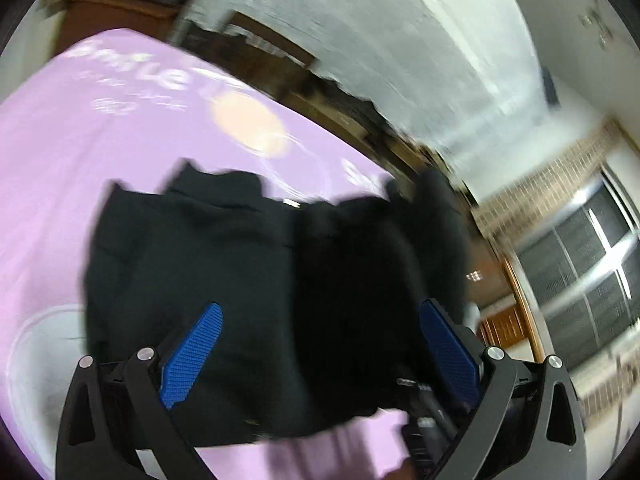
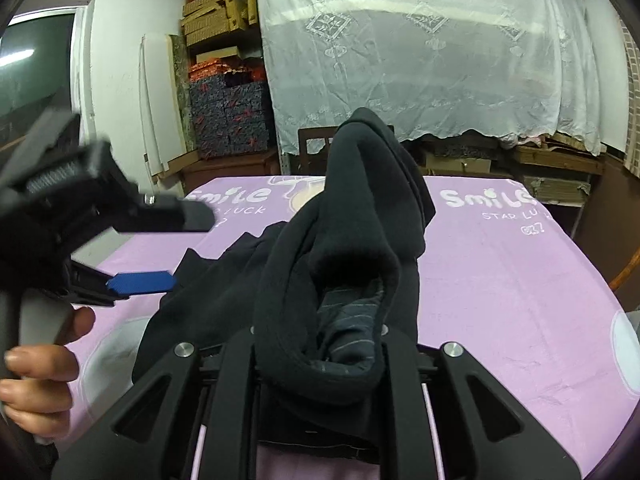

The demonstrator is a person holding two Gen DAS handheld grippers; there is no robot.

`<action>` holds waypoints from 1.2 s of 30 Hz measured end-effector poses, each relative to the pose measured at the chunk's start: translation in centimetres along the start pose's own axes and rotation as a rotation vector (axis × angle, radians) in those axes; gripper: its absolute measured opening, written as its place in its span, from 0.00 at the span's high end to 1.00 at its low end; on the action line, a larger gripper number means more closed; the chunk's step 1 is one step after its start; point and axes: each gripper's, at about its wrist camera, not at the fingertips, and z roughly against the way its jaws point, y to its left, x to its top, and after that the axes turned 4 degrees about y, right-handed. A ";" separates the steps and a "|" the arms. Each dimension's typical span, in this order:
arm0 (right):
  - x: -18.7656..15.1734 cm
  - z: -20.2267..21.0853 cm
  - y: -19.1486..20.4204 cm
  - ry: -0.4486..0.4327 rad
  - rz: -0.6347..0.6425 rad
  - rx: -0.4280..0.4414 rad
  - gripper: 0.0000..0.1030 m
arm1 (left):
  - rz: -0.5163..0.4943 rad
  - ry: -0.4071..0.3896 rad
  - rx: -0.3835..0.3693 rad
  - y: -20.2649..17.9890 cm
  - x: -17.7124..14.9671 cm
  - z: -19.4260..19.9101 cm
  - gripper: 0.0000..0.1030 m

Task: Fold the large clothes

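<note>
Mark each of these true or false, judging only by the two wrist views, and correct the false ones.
1. The left gripper is open. True.
2. The right gripper is empty. False: its fingers are closed on a fold of the black garment.
3. The bed cover is lilac with "Smile" lettering. True.
4. The garment lies flat and fully folded. False: part of it is lifted in a bunched peak.
5. A white lace cloth hangs behind the bed. True.

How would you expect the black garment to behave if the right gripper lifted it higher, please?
Probably floppy: the black garment already droops in folds from the right gripper. Its thick fabric suggests some weight, so the rest may drag across the purple sheet. The open left gripper gives no support.
</note>
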 end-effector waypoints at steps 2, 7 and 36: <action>-0.2 0.0 0.1 0.002 0.030 -0.001 0.86 | -0.067 0.035 0.008 -2.4 0.7 -0.7 0.03; -1.0 0.3 0.6 -0.010 0.069 0.009 0.86 | -0.143 0.142 0.023 -5.9 3.0 -3.6 0.03; 0.9 2.4 2.5 -0.075 0.280 -0.009 0.89 | -0.262 0.140 0.078 -4.4 7.7 -1.9 0.77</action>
